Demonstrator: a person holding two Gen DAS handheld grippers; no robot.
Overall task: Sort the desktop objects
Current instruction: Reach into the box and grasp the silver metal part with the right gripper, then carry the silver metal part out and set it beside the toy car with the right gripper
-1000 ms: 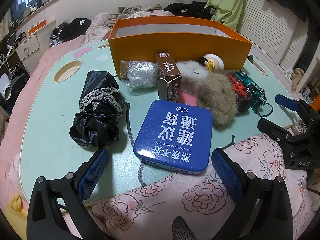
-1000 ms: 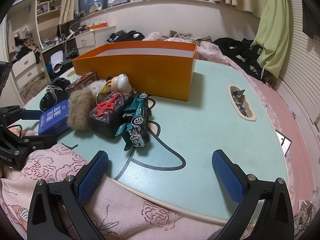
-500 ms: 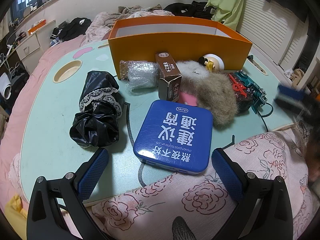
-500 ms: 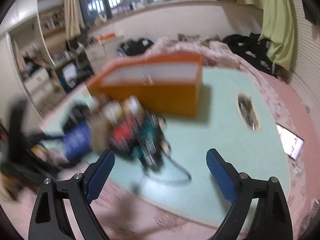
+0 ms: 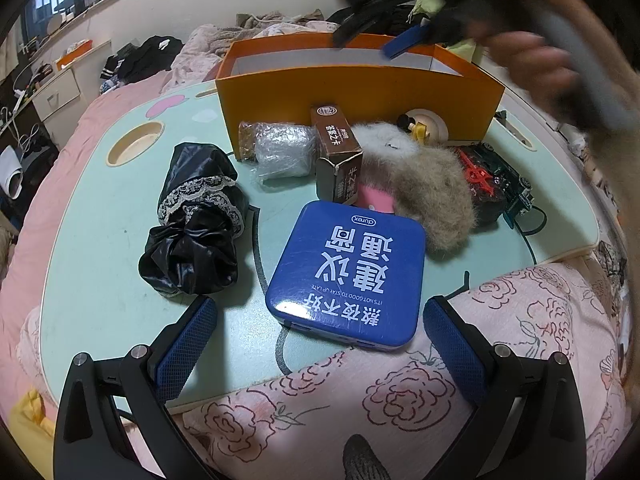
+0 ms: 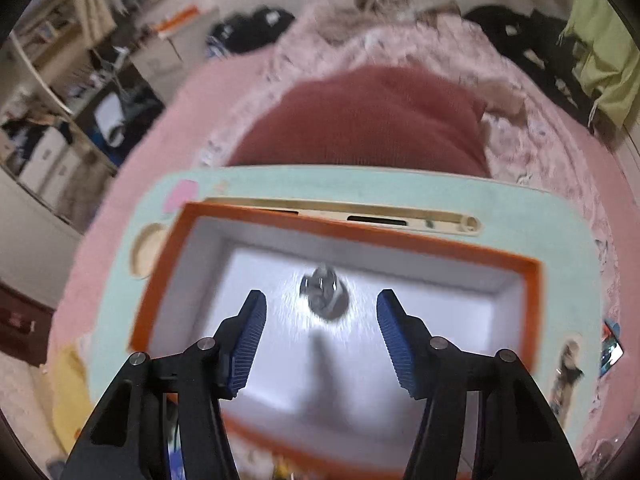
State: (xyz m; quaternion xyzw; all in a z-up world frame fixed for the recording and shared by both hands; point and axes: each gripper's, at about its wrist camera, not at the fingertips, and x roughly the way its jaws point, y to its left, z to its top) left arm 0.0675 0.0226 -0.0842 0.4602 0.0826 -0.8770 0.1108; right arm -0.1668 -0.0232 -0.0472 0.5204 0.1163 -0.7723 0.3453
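Note:
My left gripper (image 5: 316, 328) is open and empty, low over the near edge of the mint lap table (image 5: 92, 240), right in front of a blue tin (image 5: 348, 276). Behind the tin lie a black lace pouch (image 5: 196, 220), a brown carton (image 5: 336, 148), a foil packet (image 5: 280, 148), a furry thing (image 5: 424, 188) and a green toy car (image 5: 504, 184). My right gripper (image 6: 320, 312) is open above the orange box (image 6: 168, 264), looking down into its white inside, where a small blurred metallic object (image 6: 324, 296) sits. It shows blurred over the box (image 5: 360, 84) in the left wrist view.
A round cup recess (image 5: 136, 148) is at the table's far left. A floral quilt (image 5: 400, 392) covers my near side. A red cushion (image 6: 360, 120) and pink bedding lie beyond the table, and drawers (image 5: 56, 88) stand at the far left.
My right gripper has swung up from the table's right edge to a spot above the orange box, now looking down into it. My left gripper has not moved.

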